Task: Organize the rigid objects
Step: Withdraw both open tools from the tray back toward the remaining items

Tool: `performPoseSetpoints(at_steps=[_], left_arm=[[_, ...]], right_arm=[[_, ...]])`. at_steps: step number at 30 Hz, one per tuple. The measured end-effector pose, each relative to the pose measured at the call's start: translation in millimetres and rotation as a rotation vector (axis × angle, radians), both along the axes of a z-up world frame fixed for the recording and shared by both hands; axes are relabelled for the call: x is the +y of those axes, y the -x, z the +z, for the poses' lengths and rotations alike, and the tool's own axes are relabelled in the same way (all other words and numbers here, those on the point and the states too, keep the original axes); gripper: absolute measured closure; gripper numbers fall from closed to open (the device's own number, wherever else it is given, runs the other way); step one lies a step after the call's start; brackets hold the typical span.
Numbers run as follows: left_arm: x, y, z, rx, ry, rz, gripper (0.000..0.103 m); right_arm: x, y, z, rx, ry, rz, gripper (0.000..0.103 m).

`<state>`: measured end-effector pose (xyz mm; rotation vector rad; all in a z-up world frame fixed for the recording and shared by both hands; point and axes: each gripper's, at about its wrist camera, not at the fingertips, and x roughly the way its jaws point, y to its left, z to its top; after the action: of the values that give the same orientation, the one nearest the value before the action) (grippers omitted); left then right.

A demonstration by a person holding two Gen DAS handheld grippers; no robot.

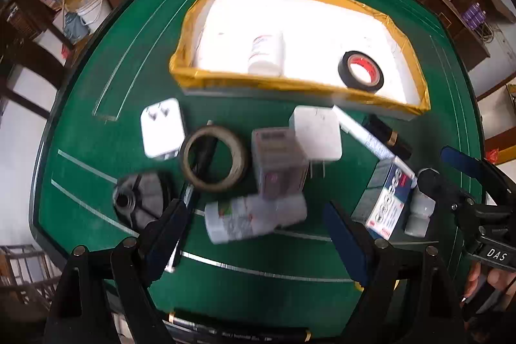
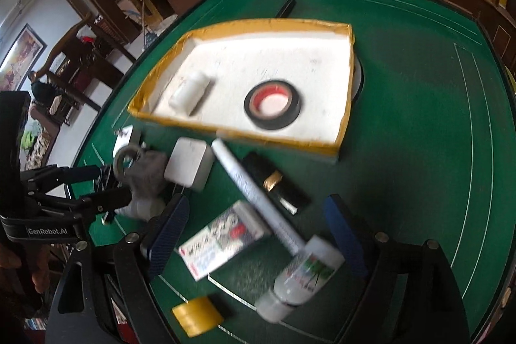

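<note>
A yellow-rimmed white tray [image 1: 303, 86] [image 2: 245, 136] on the green table holds a white bottle [image 1: 266, 54] [image 2: 190, 92] and a black tape roll [image 1: 361, 71] [image 2: 272, 105]. In front of it lie two white chargers [image 1: 163, 128] [image 1: 317, 132], a tan tape ring [image 1: 214, 163], a grey box [image 1: 279, 163], a white bottle [image 1: 254, 218], a printed box [image 2: 222, 239], a white pen [image 2: 258, 195] and a bottle [image 2: 303, 276]. My left gripper [image 1: 254, 234] is open above the lying bottle. My right gripper [image 2: 254, 234] is open over the printed box and pen.
A black disc [image 1: 142, 199] lies at the left, a black tube [image 2: 277, 182] beside the pen, a yellow tape roll [image 2: 196, 315] near the front edge. A black marker [image 1: 238, 331] lies under my left gripper. Wooden furniture surrounds the table.
</note>
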<state>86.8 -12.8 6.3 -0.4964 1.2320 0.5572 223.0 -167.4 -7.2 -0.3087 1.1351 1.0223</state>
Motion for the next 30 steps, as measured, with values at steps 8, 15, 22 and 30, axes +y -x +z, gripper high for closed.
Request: performPoseSetpoints(at_steps=[8,15,22,30], left_arm=[[-10,51,0,-0.085,-0.017,0.057,0.014],[-22,102,-16,-0.099,0.028,0.114,0.014],[-28,95,-22,-0.091,0.015,0.126,0.014],[-25,40,-25,-0.084,-0.050,0.070,0.009]], right_arm=[[-10,20,-1,-0.016,0.011,0.049,0.018],[-29,38,-5,-0.010,0.033,0.107,0.018],[-31,59,-8,-0.028,0.059,0.198,0.018],[-37,64,-7,-0.017,0.032,0.184,0.018]])
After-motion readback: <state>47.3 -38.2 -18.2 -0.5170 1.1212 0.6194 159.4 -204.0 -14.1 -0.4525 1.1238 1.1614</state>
